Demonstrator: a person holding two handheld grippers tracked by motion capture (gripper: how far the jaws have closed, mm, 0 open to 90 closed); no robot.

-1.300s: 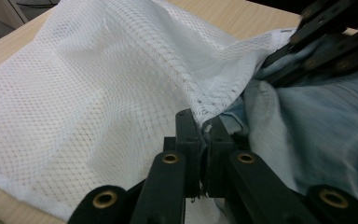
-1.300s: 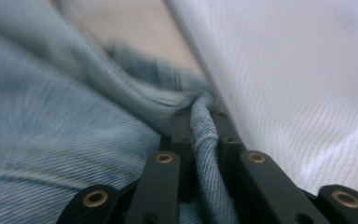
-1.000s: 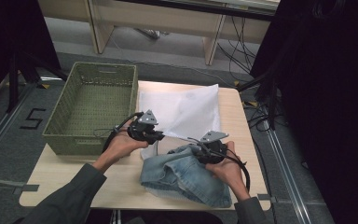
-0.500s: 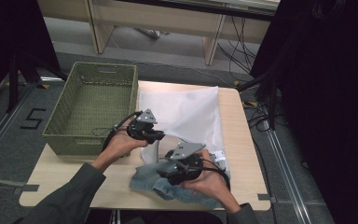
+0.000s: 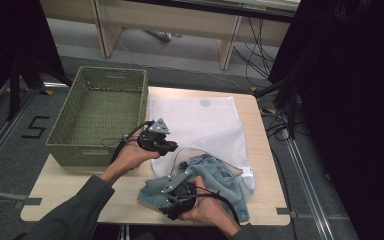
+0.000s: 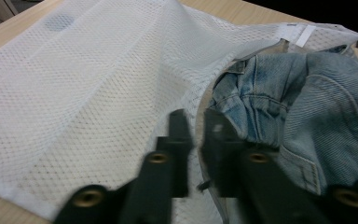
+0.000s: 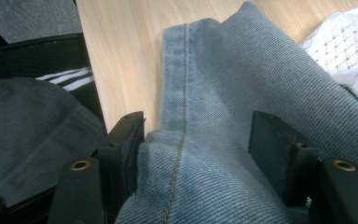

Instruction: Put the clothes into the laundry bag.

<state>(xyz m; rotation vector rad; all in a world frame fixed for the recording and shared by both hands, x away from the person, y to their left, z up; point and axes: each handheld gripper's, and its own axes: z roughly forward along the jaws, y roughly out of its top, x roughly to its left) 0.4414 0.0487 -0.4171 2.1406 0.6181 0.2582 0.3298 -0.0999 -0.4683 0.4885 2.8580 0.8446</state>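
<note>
The crumpled light-blue denim garment (image 5: pixel 207 182) is lying on the near part of the pale wooden table (image 5: pixel 62 192), its far end tucked just inside the mouth of the flat white mesh laundry bag (image 5: pixel 200 122). Your right gripper (image 5: pixel 172 207) is sitting on the garment's near left edge; its jaws are standing wide apart with a stitched denim fold (image 7: pixel 200 140) filling the space between them, and they are not pinching it. Just beyond that gripper and to its left, your left gripper (image 5: pixel 172 148) is pinching the mesh bag's hem at the opening, its jaws nearly together on the fabric (image 6: pixel 193 140), with the denim (image 6: pixel 303 107) bunched just to their right. Farther out on your left gripper's left side, the empty olive-green woven rectangular basket (image 5: pixel 62 132) is standing beside the bag.
</note>
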